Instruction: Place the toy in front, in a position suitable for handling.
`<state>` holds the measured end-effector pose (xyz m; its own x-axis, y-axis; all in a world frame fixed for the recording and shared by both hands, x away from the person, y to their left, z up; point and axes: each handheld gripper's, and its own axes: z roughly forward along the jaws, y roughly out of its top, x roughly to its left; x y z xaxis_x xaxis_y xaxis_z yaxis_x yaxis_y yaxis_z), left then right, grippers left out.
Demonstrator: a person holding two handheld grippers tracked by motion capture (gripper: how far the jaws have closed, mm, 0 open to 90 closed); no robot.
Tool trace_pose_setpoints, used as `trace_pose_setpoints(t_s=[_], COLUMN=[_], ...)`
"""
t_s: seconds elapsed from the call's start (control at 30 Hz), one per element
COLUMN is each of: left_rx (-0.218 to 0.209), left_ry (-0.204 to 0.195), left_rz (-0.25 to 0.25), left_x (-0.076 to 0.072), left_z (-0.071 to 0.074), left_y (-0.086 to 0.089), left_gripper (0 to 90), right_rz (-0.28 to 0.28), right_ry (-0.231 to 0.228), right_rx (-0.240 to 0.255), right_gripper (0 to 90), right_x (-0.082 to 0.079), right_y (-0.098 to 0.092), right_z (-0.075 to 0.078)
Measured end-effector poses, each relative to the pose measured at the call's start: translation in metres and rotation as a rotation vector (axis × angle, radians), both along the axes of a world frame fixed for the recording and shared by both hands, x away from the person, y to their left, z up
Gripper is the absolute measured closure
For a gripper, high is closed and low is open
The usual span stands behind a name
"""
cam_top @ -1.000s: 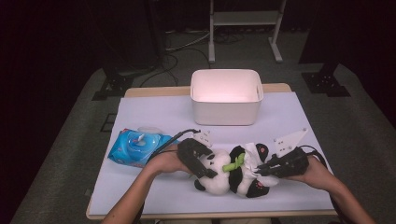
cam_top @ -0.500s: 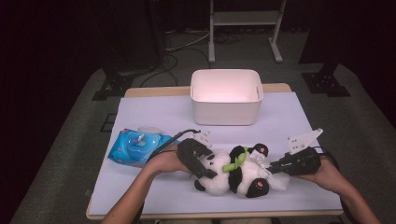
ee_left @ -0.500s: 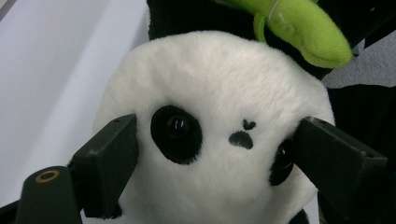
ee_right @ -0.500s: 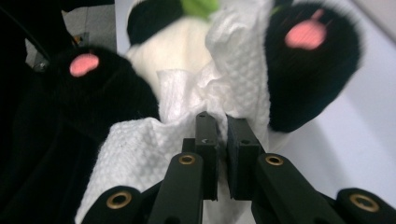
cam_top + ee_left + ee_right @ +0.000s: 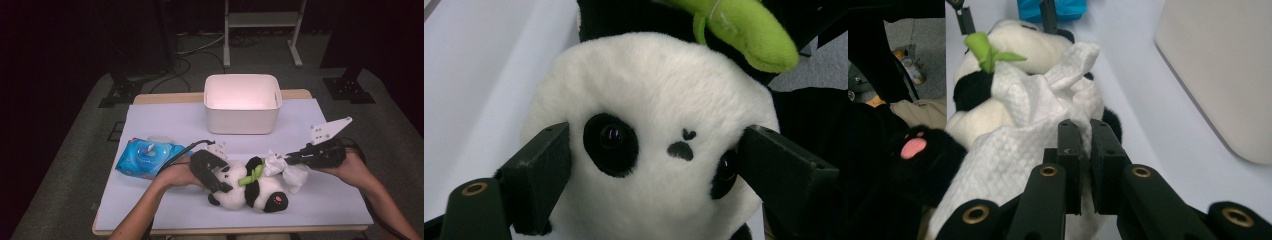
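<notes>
On the table, left tongs (image 5: 216,172) clamp the panda's (image 5: 250,192) head; right tongs (image 5: 292,159) pinch a wipe (image 5: 287,170), its edge hidden.

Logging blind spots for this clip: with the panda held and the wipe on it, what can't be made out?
- Left gripper, its own view: whether the pads press the panda's head; fur hides the contact.
- Wipe, right gripper view: the pinched edge sits behind the shut right gripper.
- Bin, high view: its floor is washed out.
- Blue wipe pack, high view: label too small to read.
</notes>
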<state>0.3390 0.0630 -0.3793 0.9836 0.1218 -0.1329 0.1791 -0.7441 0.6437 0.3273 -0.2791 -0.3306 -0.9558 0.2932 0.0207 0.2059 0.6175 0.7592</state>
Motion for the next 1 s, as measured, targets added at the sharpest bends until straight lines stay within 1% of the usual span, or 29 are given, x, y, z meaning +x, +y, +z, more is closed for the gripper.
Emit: trace_pose_setpoints(t_s=[0.1, 0.2, 0.37, 0.43, 0.53, 0.57, 0.6, 0.67, 0.73, 0.8, 0.83, 0.87, 0.9, 1.0], left_rx=[0.007, 0.009, 0.005, 0.002, 0.002, 0.002, -0.001, -0.007, -0.01, -0.001, -0.001, 0.0, 0.004, 0.008], left_ry=[-0.007, -0.009, -0.013, -0.014, -0.015, -0.014, -0.014, -0.013, -0.009, -0.015, -0.015, -0.015, -0.016, -0.012], left_rz=[-0.005, -0.007, -0.008, -0.009, -0.011, -0.009, -0.007, -0.006, -0.003, -0.007, -0.006, -0.005, -0.007, -0.004], left_x=[0.0, -0.001, -0.001, -0.001, -0.001, -0.001, -0.002, -0.001, -0.001, -0.001, -0.001, -0.001, -0.002, -0.001], left_z=[0.0, 0.001, 0.0, 0.0, 0.0, 0.0, 0.0, -0.001, -0.001, -0.001, -0.001, -0.001, 0.0, 0.0], left_y=[0.0, -0.001, -0.001, 0.0, 0.0, 0.0, 0.001, 0.001, 0.001, 0.0, 0.0, -0.001, -0.001, -0.003], left_gripper=[15.1, 15.1, 15.1, 15.1, 15.1, 15.0, 15.1, 15.1, 15.1, 15.1, 15.1, 15.1, 15.1, 15.1], right_rz=[0.008, 0.026, 0.066, 0.091, 0.125, 0.138, 0.14, 0.156, 0.162, 0.172, 0.179, 0.182, 0.184, 0.181], right_ry=[-0.012, -0.018, -0.012, -0.011, 0.0, -0.005, 0.005, 0.005, 0.035, 0.032, 0.046, 0.055, 0.053, 0.035], right_rx=[-0.013, -0.013, -0.028, -0.056, -0.099, -0.113, -0.113, -0.112, -0.1, -0.108, -0.107, -0.11, -0.113, -0.143], right_gripper=[84.1, 84.1, 84.0, 83.9, 83.4, 82.2, 80.7, 76.6, 71.7, 68.6, 65.7, 64.5, 64.3, 63.4], right_x=[0.006, 0.01, 0.013, 0.012, 0.011, 0.011, 0.01, 0.01, 0.009, 0.008, 0.008, 0.007, 0.007, 0.007], right_y=[0.009, 0.02, 0.042, 0.055, 0.067, 0.071, 0.074, 0.075, 0.076, 0.077, 0.078, 0.079, 0.08, 0.085], right_z=[0.003, 0.004, 0.001, -0.002, -0.007, -0.008, -0.008, -0.008, -0.009, -0.009, -0.01, -0.01, -0.01, -0.012])
